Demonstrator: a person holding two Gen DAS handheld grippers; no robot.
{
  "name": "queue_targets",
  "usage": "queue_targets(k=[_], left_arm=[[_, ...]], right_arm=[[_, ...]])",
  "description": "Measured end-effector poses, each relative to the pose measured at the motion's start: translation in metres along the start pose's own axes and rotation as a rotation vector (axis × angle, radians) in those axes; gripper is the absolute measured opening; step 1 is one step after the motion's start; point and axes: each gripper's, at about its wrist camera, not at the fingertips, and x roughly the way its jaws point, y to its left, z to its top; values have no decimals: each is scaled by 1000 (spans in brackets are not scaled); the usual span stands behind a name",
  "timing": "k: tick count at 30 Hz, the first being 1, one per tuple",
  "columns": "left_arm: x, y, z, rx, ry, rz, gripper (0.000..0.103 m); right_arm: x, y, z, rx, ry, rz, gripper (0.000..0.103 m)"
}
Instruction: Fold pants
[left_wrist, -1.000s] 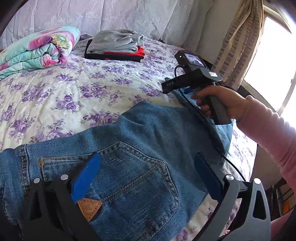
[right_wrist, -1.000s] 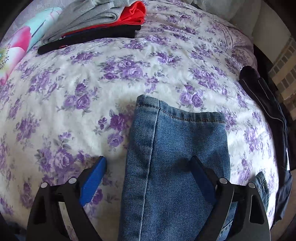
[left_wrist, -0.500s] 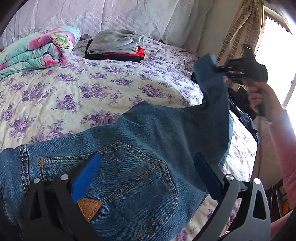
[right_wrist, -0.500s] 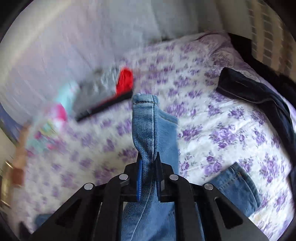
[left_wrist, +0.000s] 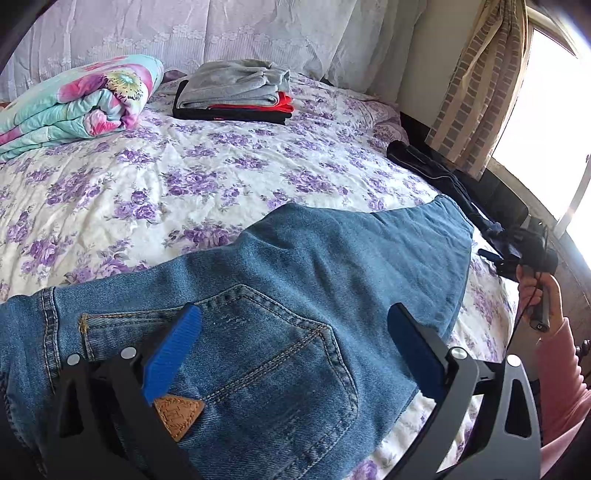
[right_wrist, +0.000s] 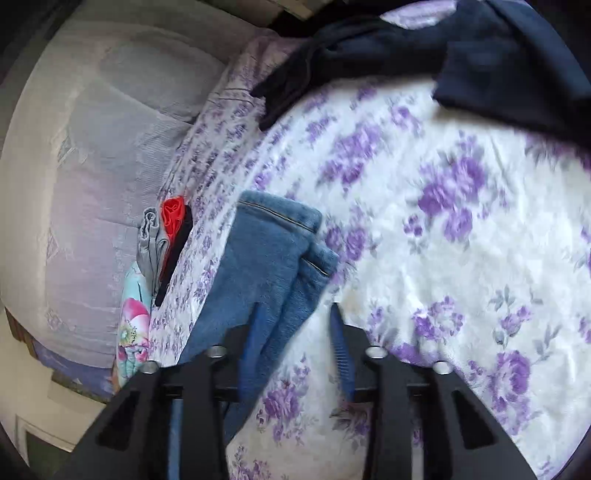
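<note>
The jeans (left_wrist: 295, 295) lie low-centre on the bed (left_wrist: 207, 177), legs doubled over the seat; left tool (left_wrist: 291, 347) gapes empty above them; right tool (right_wrist: 295, 332) has just been opening, denim released; further folds remain.

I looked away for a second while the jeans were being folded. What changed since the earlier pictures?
The right gripper clamped the jeans leg end, swung it back over the seat, and its jaws have just been opening, letting go. The left gripper stayed open over the back pocket; the folded clothes pile is unmoved.
</note>
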Motion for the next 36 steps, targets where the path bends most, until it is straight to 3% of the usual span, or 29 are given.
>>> queue_targets(k=[3,5,8,10,11,15,17,19,20,22,23,25,28,31,34,36], left_arm=[[0,0,-1,4,-1,9,98],[0,-1,-1,5,-4,13,98],[-1,0,-1,5,-8,14,98],[-1,0,-1,4,-8,14,98],[-1,-1,-1,4,-8,14,98],[-1,-1,-1,6,-8,16,99],[-1,-1,-1,7,-10,16,98],[-1,0,-1,6,-9,14,98],[-1,0,-1,7,-6,16,98],[-2,-2,0,11,11,22,98],[-4,-3,0,16,26,25,98],[-11,-6,-2,31,41,13,98],[-24,-9,-6,86,42,-33,98],[-24,-11,-14,148,53,-52,98],[-18,-16,-24,211,77,-16,98],[-21,-21,-29,255,82,-12,98]], right_arm=[[7,18,9,-45,17,13,57],[22,15,16,-24,48,-53,56],[41,0,20,10,98,-52,46],[44,6,20,-29,101,-81,19],[41,12,21,-65,90,-87,10],[0,27,19,-108,-2,31,8],[-10,19,13,-88,-24,34,8],[1,1,8,-52,20,-36,9],[13,-13,4,-25,68,-93,19],[11,-26,-1,9,74,-58,22],[2,-19,-2,-15,79,-86,25],[-19,-1,-6,-68,37,-109,60],[-42,57,-20,-277,43,-56,61],[-37,127,-43,-519,109,33,67],[2,194,-71,-698,233,153,67],[44,236,-89,-786,370,233,67]])
